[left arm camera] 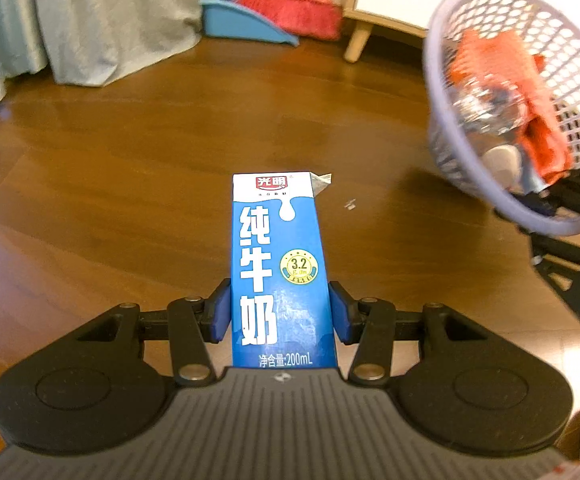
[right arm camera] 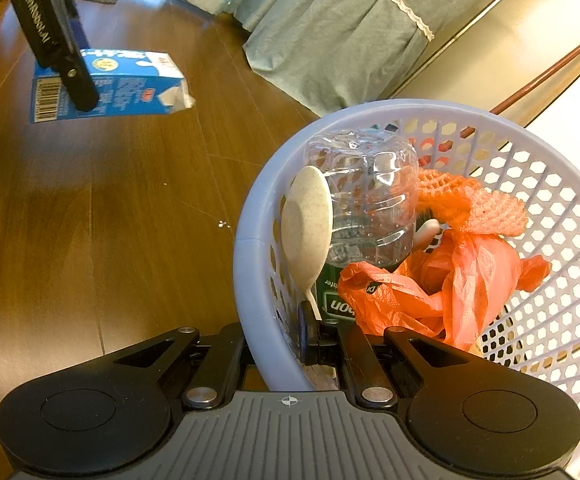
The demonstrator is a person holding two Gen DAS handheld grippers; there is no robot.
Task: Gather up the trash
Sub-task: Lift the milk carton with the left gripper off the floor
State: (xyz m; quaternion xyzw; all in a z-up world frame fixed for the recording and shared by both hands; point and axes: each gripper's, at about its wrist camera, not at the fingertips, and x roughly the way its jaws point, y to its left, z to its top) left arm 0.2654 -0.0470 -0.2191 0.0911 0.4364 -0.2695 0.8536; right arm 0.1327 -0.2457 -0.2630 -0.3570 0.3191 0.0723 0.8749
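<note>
The left hand-held gripper (left arm camera: 281, 312) clamps the blue milk carton (left arm camera: 279, 272), centre frame above the floor (left arm camera: 129, 184). The right hand-held gripper (right arm camera: 273, 338) pinches the lilac basket (right arm camera: 249, 280) rim, lower right.

Right hand-held gripper (right arm camera: 275, 338) clamped over the near rim of a lavender basket (right arm camera: 562, 240), one finger outside the wall, one inside. Within: clear plastic bottle (right arm camera: 370, 200) lying bottom-up, speckled cream spoon (right arm camera: 308, 232) leaning on the wall, orange plastic bag (right arm camera: 450, 288), orange foam netting (right arm camera: 478, 204). Upper left, above wooden floor (right arm camera: 109, 220): blue milk carton (right arm camera: 129, 88) pinched in the left hand-held gripper (right arm camera: 81, 96).
</note>
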